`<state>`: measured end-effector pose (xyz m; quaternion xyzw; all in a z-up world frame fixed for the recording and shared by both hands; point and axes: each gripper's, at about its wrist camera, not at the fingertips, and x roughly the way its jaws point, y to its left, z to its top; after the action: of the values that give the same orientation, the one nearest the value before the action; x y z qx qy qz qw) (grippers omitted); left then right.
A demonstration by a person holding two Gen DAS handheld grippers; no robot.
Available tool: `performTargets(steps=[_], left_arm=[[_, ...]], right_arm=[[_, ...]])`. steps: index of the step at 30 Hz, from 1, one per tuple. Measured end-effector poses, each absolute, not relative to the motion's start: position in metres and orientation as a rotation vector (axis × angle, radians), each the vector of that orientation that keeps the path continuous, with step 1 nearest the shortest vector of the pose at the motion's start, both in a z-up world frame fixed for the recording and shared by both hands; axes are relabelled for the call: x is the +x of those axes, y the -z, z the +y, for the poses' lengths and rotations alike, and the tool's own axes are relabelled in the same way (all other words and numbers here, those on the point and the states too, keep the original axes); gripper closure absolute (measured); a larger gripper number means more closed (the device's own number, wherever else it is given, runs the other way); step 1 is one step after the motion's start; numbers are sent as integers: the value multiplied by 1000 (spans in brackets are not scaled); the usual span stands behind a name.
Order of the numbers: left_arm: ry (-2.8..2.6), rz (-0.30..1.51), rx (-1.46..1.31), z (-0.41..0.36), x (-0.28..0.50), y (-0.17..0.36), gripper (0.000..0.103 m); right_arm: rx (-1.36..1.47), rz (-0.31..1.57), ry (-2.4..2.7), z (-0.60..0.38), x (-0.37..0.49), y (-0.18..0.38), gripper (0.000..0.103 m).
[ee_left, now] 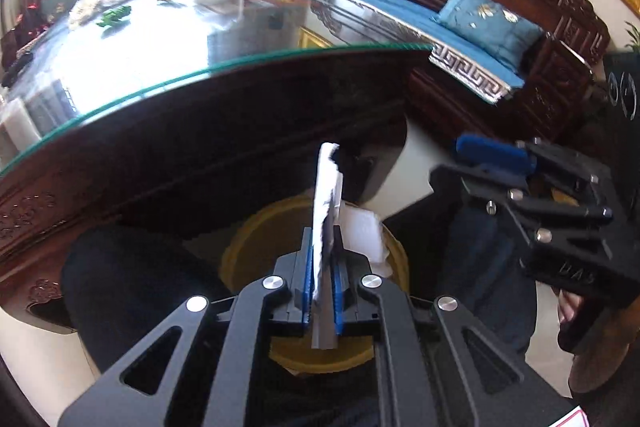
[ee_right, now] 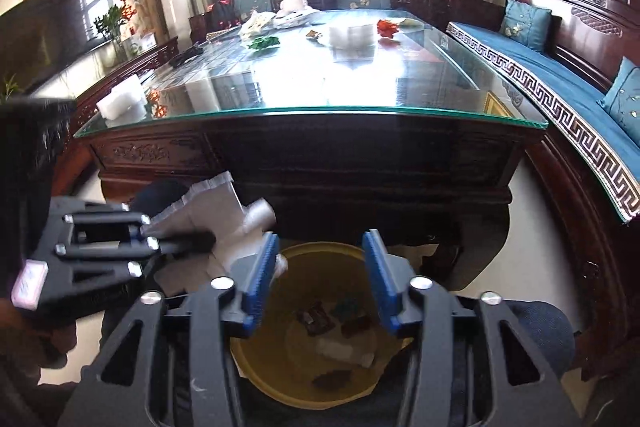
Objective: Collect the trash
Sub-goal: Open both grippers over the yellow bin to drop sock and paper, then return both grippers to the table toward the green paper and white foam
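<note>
left claw (ee_left: 321, 267) over bin, wrapper gripped
silver wrapper (ee_left: 326, 211) stands upright directly above yellow bin (ee_right: 304, 379); right claw (ee_right: 318, 287) open, empty, beside it.

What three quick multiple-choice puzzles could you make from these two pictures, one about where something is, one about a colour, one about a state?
1. Where is the yellow bin?
A. On the glass table
B. On the floor in front of the table
C. On the blue sofa

2. What colour are the pads of the right gripper?
A. Red
B. Green
C. Blue

3. How is the left gripper set?
A. Shut on the silver wrapper
B. Wide open and empty
C. Shut on a green leaf

Answers: 1 B, the bin stands low below the glass table edge, beneath both grippers. 2 C, both ribbed pads are blue. 3 A, the left wrist view shows the wrapper pinched flat between the pads, above the bin.
</note>
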<state>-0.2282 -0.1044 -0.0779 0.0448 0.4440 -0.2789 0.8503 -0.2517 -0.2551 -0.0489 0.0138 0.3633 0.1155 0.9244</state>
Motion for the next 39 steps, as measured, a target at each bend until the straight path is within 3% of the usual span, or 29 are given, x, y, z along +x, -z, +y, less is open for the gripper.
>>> performTargets(steps=[4, 17, 19, 20, 22, 27, 39], left_arm=[[623, 947, 131, -119, -231, 82, 82], [612, 921, 129, -125, -224, 73, 81], [586, 893, 121, -119, -218, 65, 63], [569, 876, 115, -116, -214, 59, 60], [529, 835, 105, -108, -205, 46, 58], [435, 739, 61, -84, -177, 9, 48], [274, 644, -41, -44, -87, -38, 13]], right_arm=[[39, 732, -225, -261, -250, 46, 55], [39, 729, -244, -261, -238, 42, 55], [40, 723, -253, -259, -233, 38, 55], [42, 717, -259, -258, -231, 35, 53], [40, 701, -272, -256, -226, 28, 48], [52, 664, -322, -250, -198, 2, 47], [35, 586, -376, -228, -114, -49, 40]])
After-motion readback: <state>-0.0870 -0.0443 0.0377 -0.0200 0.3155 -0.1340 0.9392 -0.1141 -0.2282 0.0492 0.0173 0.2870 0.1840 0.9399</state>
